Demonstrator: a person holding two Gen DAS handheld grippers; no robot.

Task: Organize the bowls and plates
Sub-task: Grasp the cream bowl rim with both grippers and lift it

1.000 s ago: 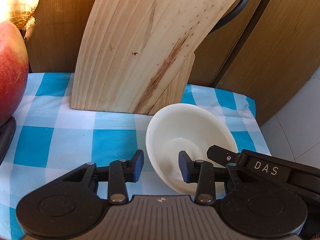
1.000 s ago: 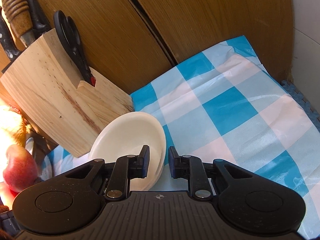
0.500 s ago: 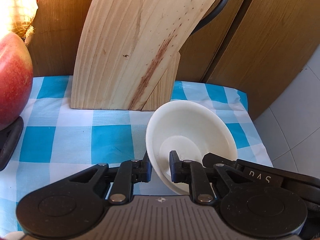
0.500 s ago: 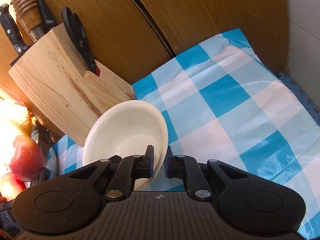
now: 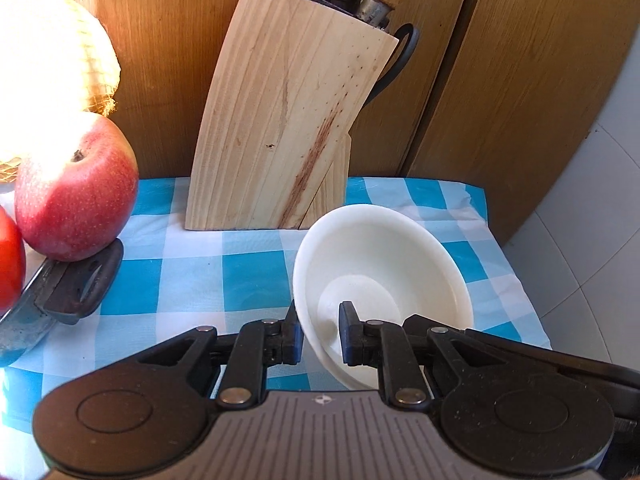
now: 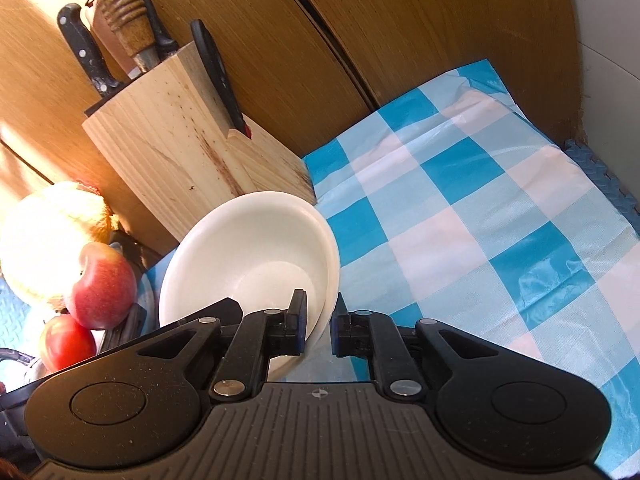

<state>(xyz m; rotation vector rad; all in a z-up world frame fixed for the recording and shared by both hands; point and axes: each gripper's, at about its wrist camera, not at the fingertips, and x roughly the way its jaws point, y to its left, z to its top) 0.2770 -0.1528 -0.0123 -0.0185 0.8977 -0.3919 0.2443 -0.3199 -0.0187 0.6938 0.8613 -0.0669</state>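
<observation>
Two grippers grip one white bowl [image 5: 384, 276] at once, each on its own side of the rim. Left gripper [image 5: 319, 340]: fingers clamped across the near-left rim, one pad outside the wall, one inside. Right gripper [image 6: 319, 328]: fingers closed on the bowl's right edge, left pad inside, right pad outside. In the right wrist view the rim shows a doubled edge, so possibly two nested bowls; cannot tell for certain.

Bowl sits just ahead of both grippers, tilted, its far rim close to the base of the wooden knife block [image 5: 280, 128]. It appears raised off the blue-and-white checked cloth [image 6: 480, 216], though contact underneath is hidden.

Step in hand, as judged: carrying or repositioning the bowl. To do it well, both grips should move together at one pace, since a lag on either side would twist the rim out of a pad. Level the bowl before setting down. Keep clear of the block ahead and the fruit off to the left.

Count:
- bowls: one sure, perhaps two
- plates: none in view
- knife block: one, with several handles and scissors [image 6: 216, 72]
- apple [image 5: 76, 188]: one
- tomato [image 6: 66, 342]: one
- netted pale produce [image 5: 48, 60]: one
- loose knife [image 5: 60, 296] under the apple: one
</observation>
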